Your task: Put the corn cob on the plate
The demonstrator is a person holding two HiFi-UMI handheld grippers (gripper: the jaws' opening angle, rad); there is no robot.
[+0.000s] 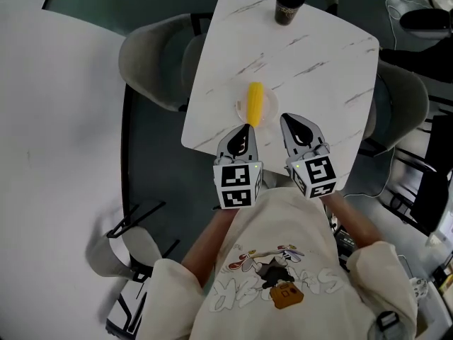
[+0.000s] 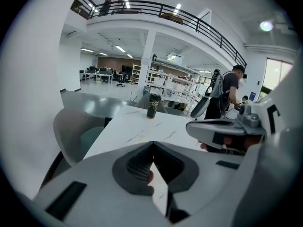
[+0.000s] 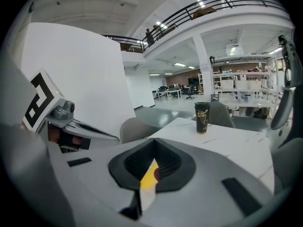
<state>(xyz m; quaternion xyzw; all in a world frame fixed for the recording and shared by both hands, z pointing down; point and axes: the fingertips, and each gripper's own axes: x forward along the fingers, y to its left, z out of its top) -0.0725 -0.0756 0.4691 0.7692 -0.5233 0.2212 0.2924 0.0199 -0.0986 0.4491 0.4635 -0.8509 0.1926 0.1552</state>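
A yellow corn cob [image 1: 255,103] lies lengthwise on a small pale plate [image 1: 241,110] near the front edge of the white marble table [image 1: 318,83]. My left gripper [image 1: 248,127] hovers just short of the cob's near end, jaws shut with nothing in them; in the left gripper view [image 2: 152,143] its pads meet. My right gripper [image 1: 285,117] hangs beside the plate's right side, also shut and empty. In the right gripper view [image 3: 154,140] a sliver of the corn cob [image 3: 149,178] shows below the closed jaws.
A black paper cup [image 1: 288,6] stands at the table's far edge, also in the gripper views as the cup [image 2: 153,106] [image 3: 202,118]. Grey chairs [image 1: 152,62] [image 1: 407,98] flank the table. A person with a backpack [image 2: 227,96] stands beyond the table.
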